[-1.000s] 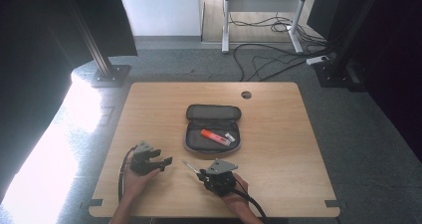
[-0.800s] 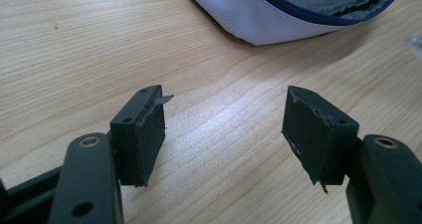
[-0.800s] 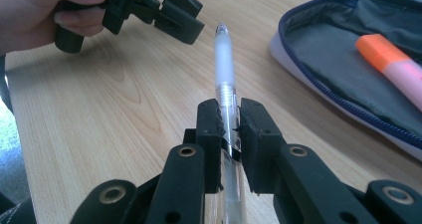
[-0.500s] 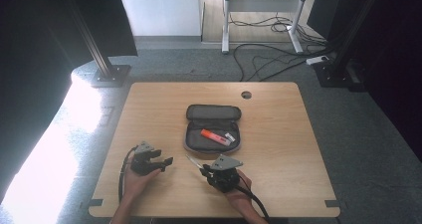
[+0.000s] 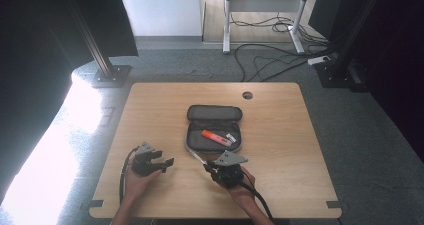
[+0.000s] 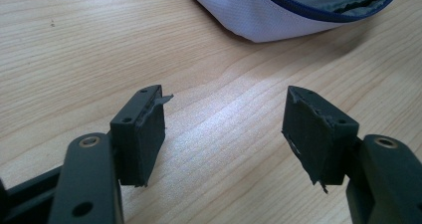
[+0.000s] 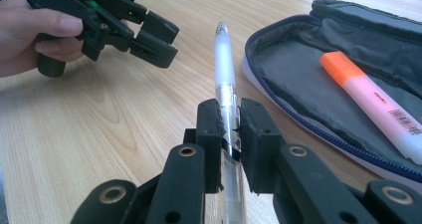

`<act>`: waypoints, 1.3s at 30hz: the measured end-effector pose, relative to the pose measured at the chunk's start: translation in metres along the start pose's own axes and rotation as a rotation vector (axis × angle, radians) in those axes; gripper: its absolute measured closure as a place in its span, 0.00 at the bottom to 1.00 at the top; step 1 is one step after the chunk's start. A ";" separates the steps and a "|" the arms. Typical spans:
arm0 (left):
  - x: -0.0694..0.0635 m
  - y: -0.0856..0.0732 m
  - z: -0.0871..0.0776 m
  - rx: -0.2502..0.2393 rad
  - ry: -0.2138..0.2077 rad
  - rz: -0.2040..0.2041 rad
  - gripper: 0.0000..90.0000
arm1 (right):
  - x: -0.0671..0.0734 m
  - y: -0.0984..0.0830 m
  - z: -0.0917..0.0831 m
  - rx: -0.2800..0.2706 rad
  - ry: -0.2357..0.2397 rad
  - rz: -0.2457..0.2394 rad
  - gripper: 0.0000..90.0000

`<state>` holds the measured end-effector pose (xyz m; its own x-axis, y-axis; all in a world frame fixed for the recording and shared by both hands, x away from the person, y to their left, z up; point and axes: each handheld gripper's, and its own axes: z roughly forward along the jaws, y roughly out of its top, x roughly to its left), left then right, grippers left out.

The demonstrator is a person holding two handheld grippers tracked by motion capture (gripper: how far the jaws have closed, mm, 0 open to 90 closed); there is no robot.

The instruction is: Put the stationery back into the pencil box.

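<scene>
My right gripper [image 7: 230, 122] is shut on a clear pen [image 7: 224, 69], whose tip points up and away past the jaws. In the high view the right gripper [image 5: 209, 168] sits just in front of the open grey pencil case [image 5: 214, 144], the pen [image 5: 196, 156] slanting toward the case's near left corner. An orange and pink highlighter [image 5: 214, 137] [image 7: 368, 102] lies inside the case [image 7: 298, 79]. My left gripper [image 5: 166, 163] [image 6: 226, 119] is open over bare wood, left of the case, with nothing between its jaws. The case's white corner [image 6: 268, 15] lies ahead of it.
The wooden table [image 5: 280, 135] has a round cable hole [image 5: 247, 95] at the back. A hand holds the left gripper [image 7: 134, 32] across from the pen. Bare wood lies right of the case and along the left side. Cables and a desk frame stand on the floor beyond.
The right gripper with the pen has edged slightly right and toward the case. The left gripper has stayed put.
</scene>
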<state>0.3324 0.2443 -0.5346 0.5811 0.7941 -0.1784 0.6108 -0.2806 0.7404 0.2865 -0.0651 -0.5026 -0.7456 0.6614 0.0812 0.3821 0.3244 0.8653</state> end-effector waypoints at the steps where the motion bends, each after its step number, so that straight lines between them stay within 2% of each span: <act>1: 0.000 0.000 0.000 0.001 0.000 0.000 0.37 | 0.000 0.000 0.000 -0.002 0.000 0.001 0.87; 26: 0.001 -0.001 0.000 0.002 0.000 -0.004 0.37 | -0.014 0.010 0.007 -0.008 -0.020 0.009 0.87; 39: 0.001 -0.001 0.000 0.005 -0.001 -0.005 0.37 | -0.029 0.019 0.013 -0.009 -0.039 0.026 0.87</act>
<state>0.3326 0.2453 -0.5355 0.5784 0.7950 -0.1828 0.6166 -0.2793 0.7360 0.3221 -0.0693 -0.4951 -0.7138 0.6952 0.0847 0.3961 0.3010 0.8675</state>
